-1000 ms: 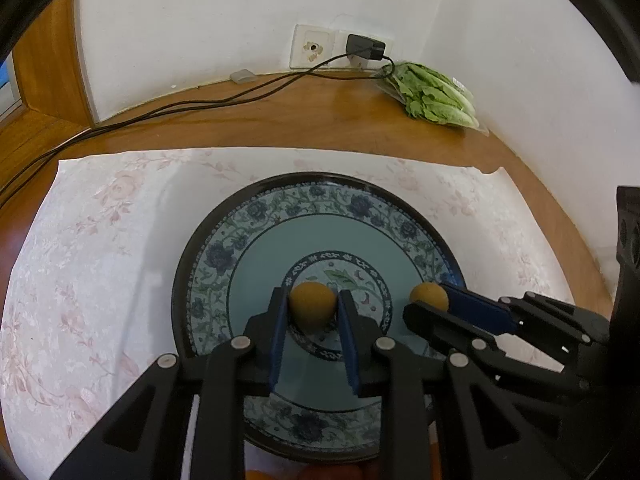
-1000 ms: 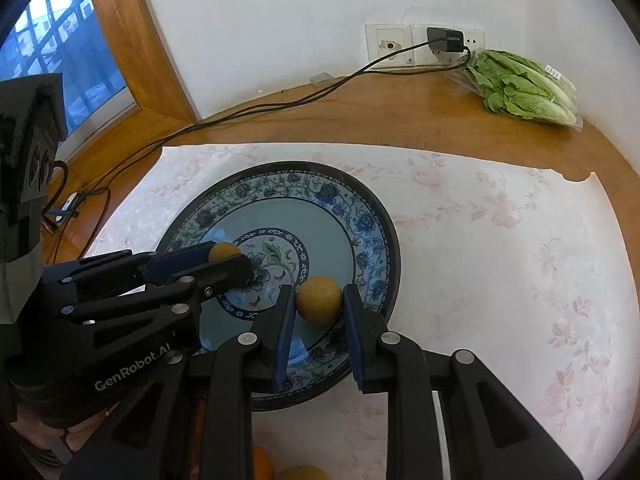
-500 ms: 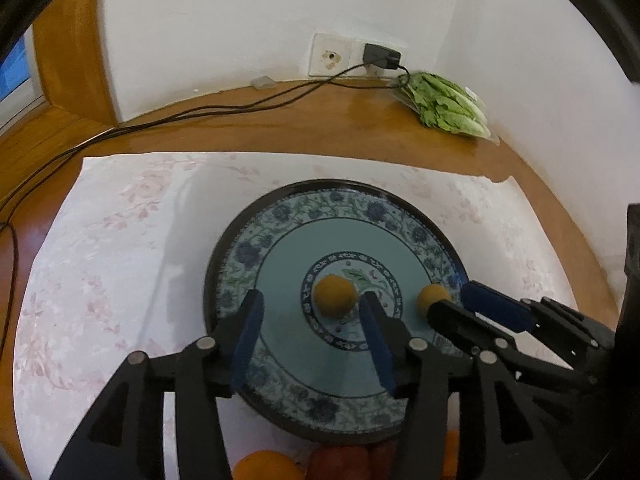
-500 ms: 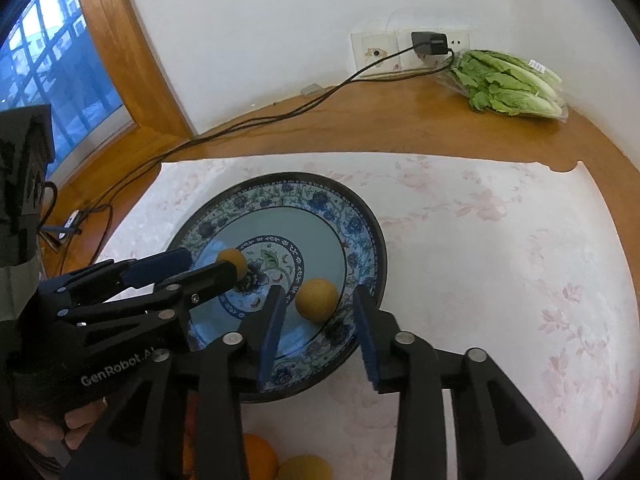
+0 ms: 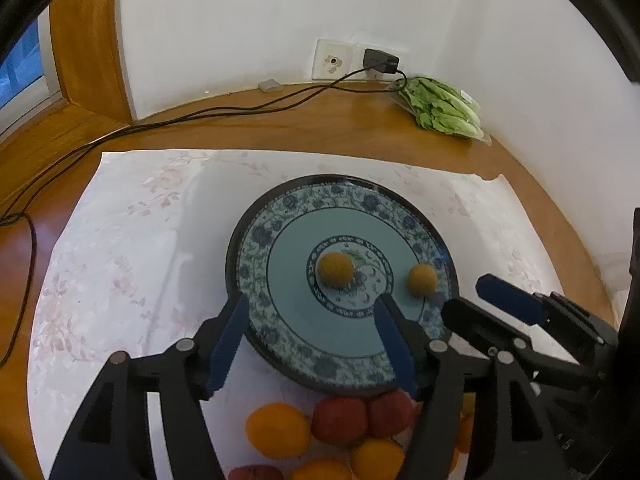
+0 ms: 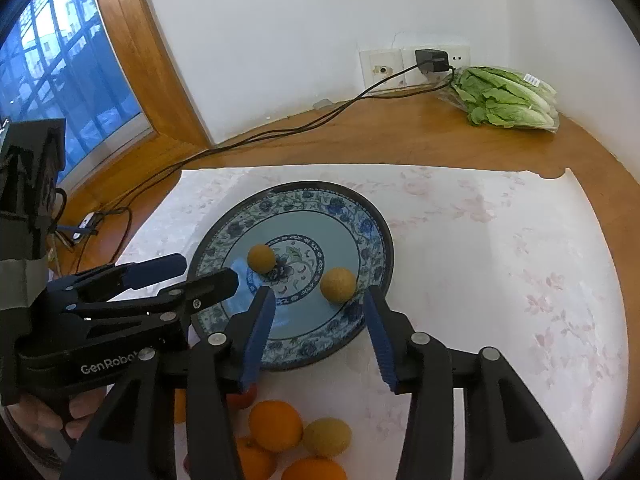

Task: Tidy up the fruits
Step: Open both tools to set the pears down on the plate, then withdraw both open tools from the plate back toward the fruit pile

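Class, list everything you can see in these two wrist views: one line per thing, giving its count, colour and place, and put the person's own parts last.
plate: one, blue floral with dark rim, on the cloth.
small round fruits: two, yellow-brown, on the plate, apart.
loose fruits: several, orange, red and yellowish, on the cloth at the plate's near edge.
cloth: one, white with pink flowers, on the wooden table.
wooden table: one, brown.
bagged lettuce: one, green, far right by the wall.
charger: one, black, plugged into the white wall socket; cable crosses the table.
left hand-held gripper: one, black with blue pads, open.
right hand-held gripper: one, same colours, open.
hand: one, holding the left hand-held gripper.
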Action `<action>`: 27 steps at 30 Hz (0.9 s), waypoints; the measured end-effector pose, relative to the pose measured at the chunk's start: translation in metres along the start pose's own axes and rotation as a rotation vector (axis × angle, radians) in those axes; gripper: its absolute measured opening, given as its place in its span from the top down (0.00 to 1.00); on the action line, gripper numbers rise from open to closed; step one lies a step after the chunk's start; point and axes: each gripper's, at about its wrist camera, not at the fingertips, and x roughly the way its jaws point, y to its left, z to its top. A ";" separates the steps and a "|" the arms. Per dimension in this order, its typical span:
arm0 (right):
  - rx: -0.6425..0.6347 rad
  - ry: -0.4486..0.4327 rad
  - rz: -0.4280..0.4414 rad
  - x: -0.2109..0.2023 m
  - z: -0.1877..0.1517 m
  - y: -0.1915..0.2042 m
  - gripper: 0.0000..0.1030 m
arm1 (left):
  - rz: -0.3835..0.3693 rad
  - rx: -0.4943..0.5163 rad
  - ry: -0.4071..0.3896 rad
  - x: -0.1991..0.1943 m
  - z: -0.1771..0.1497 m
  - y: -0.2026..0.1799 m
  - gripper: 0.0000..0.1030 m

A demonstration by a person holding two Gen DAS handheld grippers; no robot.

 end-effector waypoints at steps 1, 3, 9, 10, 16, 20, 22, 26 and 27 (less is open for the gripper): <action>0.002 -0.004 -0.002 -0.003 -0.001 0.000 0.50 | 0.000 0.002 0.001 -0.002 -0.001 -0.001 0.31; 0.003 -0.009 -0.005 -0.008 -0.003 0.000 0.47 | -0.002 0.007 0.002 -0.008 -0.004 -0.002 0.29; 0.008 -0.013 -0.013 -0.022 -0.013 0.000 0.42 | -0.005 0.015 -0.012 -0.027 -0.014 -0.005 0.23; 0.009 -0.012 -0.013 -0.024 -0.014 0.001 0.42 | -0.006 0.010 -0.012 -0.029 -0.016 -0.004 0.23; -0.008 -0.014 -0.007 -0.037 -0.025 0.006 0.41 | -0.015 -0.016 -0.003 -0.039 -0.025 0.002 0.23; -0.015 -0.015 -0.003 -0.044 -0.032 0.010 0.41 | -0.005 -0.028 -0.001 -0.045 -0.031 0.007 0.23; -0.018 -0.016 -0.003 -0.048 -0.036 0.011 0.41 | 0.002 -0.032 -0.001 -0.048 -0.035 0.010 0.23; -0.024 -0.020 -0.008 -0.055 -0.042 0.014 0.41 | 0.015 -0.036 0.001 -0.054 -0.042 0.018 0.23; -0.025 -0.022 -0.012 -0.056 -0.044 0.014 0.41 | 0.022 -0.036 0.001 -0.056 -0.045 0.020 0.23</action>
